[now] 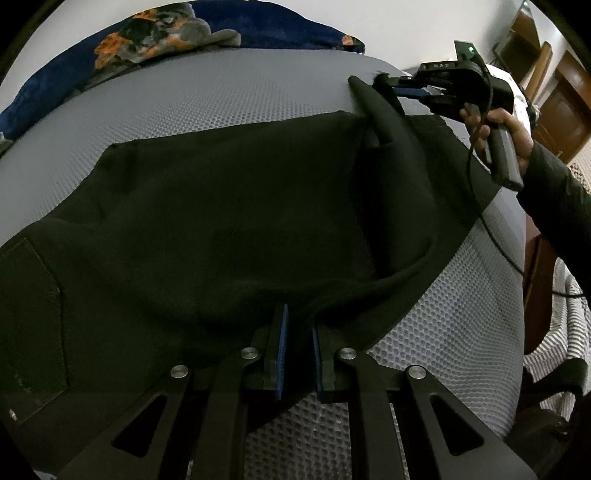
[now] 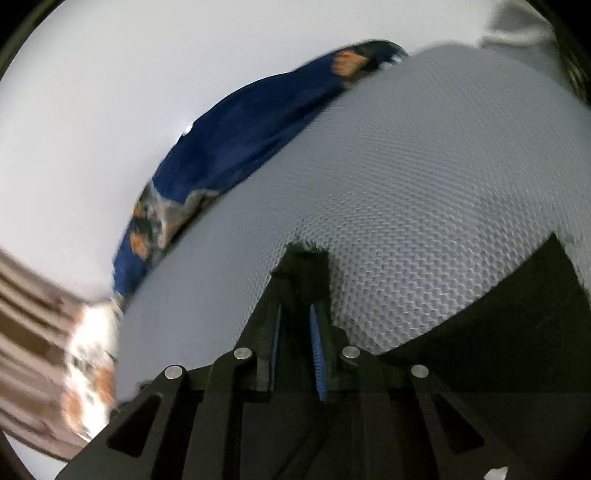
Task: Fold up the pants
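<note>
The black pants [image 1: 229, 206] lay spread across the grey mesh mattress [image 1: 229, 99]. The left gripper [image 1: 297, 354] had its fingers pinching the near edge, and the right gripper [image 2: 301, 295] pinched a frayed far corner — a two-point hold, probably to carry that side over in a fold. A blue floral blanket [image 1: 177, 33] lay behind. "DAS" showed on the right gripper's body.

Grey honeycomb-mesh mattress [image 1: 207, 99] carries black pants [image 1: 207, 221] spread flat w/ one corner raised, plus blue blanket [image 1: 258, 22] (orange-grey print) along far edge.
</note>
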`<state>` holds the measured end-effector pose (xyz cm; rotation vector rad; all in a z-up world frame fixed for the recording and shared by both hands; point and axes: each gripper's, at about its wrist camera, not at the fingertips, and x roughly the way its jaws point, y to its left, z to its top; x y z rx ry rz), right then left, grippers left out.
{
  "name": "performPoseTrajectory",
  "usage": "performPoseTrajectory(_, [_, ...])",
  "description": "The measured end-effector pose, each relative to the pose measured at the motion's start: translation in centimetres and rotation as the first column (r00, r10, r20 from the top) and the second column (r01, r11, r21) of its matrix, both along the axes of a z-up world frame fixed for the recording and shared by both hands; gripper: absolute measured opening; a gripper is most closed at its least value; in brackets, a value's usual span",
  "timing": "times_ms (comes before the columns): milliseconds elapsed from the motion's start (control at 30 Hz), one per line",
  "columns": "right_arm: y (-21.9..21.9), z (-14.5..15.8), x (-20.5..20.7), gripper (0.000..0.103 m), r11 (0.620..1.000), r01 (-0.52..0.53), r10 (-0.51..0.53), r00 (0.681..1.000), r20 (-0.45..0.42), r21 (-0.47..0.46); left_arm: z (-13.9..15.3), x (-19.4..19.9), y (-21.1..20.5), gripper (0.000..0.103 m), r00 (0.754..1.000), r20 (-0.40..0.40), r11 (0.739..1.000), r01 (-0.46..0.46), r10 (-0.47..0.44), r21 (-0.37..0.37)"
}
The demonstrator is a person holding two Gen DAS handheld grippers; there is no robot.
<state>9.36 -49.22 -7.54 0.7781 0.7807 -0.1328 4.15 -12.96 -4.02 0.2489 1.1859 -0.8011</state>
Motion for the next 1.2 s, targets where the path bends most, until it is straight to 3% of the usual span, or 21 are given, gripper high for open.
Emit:
performPoseTrajectory(233, [3.2,0.4,1.6,0.017,0.978,-0.068,0.056,0.996,-0.068,-0.198,-0.1,0.2,-0.1,0.013,1.000,-0.010,1.000,-0.004,0.004,-0.004])
performPoseTrajectory(400, [3.4,1.1,0.7,0.019,0.964,-0.068,0.049,0.996,-0.077,-0.259,-0.2,0.5,0.0,0.013,1.000,-0.015,1.000,-0.006,0.006,-0.009])
performPoseTrajectory(700, [4.3,0.3,-2.5,0.024,0.972,-0.031,0.010,0.996,-0.092,-0.233,-0.3,0.9,0.1,0.013,1.000,-0.025,1.000,-0.009,0.009,-0.018])
performPoseTrajectory(1200, [5.9,-1.1,-5.4,0.024,0.993,-0.060,0.051,0.995,-0.083,-0.106,-0.4,1.1,0.1,0.013,1.000,-0.029,1.000,-0.011,0.010,-0.020])
